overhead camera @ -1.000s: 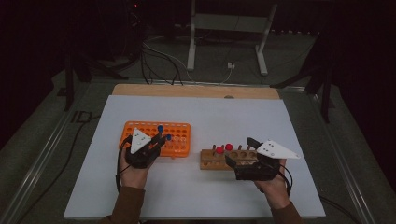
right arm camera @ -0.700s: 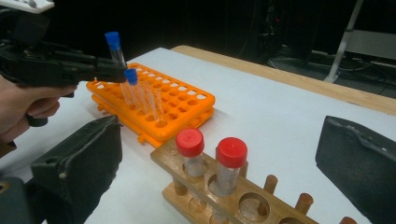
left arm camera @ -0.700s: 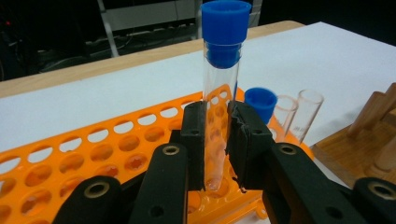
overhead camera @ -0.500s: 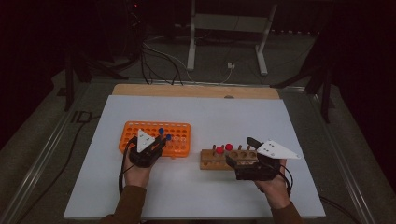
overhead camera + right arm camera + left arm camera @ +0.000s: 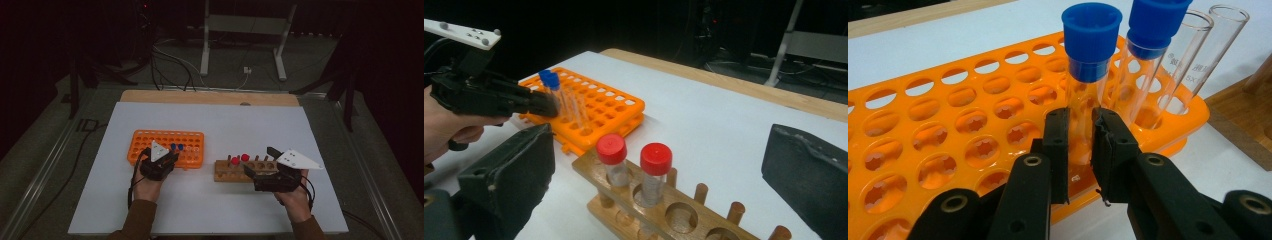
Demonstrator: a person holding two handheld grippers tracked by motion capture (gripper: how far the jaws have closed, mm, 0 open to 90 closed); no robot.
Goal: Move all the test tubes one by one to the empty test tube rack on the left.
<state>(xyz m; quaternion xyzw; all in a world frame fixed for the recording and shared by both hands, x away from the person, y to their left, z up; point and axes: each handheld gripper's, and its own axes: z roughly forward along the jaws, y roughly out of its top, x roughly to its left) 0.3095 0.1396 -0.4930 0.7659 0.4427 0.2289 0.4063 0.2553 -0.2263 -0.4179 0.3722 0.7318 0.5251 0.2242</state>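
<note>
**Left gripper clamped on blue-capped tube at orange rack**

White table top [image 5: 210, 125] across centre of high view, wooden strip along its far edge.

Orange rack [image 5: 150, 140] left of centre in high view, grid of round wells, most of them vacant. In left gripper view, four tubes standing at the rack's right end: two with blue caps, then two uncapped clear tubes [image 5: 1215, 45] behind at upper right of frame, faint print on the glass. Contents of all four look clear; liquid level not readable.

Wooden rack [image 5: 225, 172] right of centre in high view, just beside right gripper. In right gripper view, lower centre: row of round holes with short pegs along the back. Two red-capped tubes [image 5: 655, 172] standing in adjacent holes at its left end; next holes to the right vacant.

Right gripper [image 5: 260, 177] at lower right of high view, held level in the hand, at the wooden rack's near right end. Jaws spread wide in right gripper view, one at each lower corner, nothing between them.

Left gripper [image 5: 1080, 145] at lower centre of left gripper view, at near edge of orange rack. Jaws clenched on the glass of the nearer blue-capped tube [image 5: 1090, 50], below the cap. Tube upright, lower end down in a front-row well near the rack's right end. Second blue-capped tube [image 5: 1153, 25] just beside it, upper right.
</note>
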